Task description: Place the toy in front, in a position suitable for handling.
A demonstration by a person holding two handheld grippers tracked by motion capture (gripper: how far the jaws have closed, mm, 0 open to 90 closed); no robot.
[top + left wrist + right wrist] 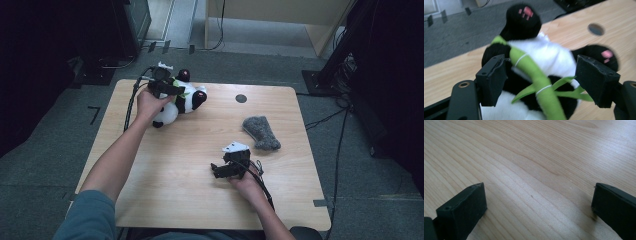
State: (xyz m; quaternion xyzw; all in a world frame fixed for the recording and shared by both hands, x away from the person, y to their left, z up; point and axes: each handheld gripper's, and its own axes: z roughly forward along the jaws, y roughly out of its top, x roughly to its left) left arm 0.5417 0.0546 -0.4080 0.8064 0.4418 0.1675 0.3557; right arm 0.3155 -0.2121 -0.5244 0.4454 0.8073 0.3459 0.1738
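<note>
- The toy panda (182,100) is lying near the table's far left corner, between the left gripper's (167,89) jaws; they are flanking its body, and whether they are pressing on it is hard to tell.
- The wooden table (200,150) is standing on grey carpet, with cables trailing across the floor.
- A grey furry piece (261,132) is lying to the right.
- The right gripper (222,170) is resting low over bare wood, jaws standing wide apart.
- Blur is softening the panda's edges in the left gripper view.

The left gripper (167,87) sits on the panda (182,100). The right gripper (225,169) rests on the table (175,170), near a grey sock (261,132)
</note>
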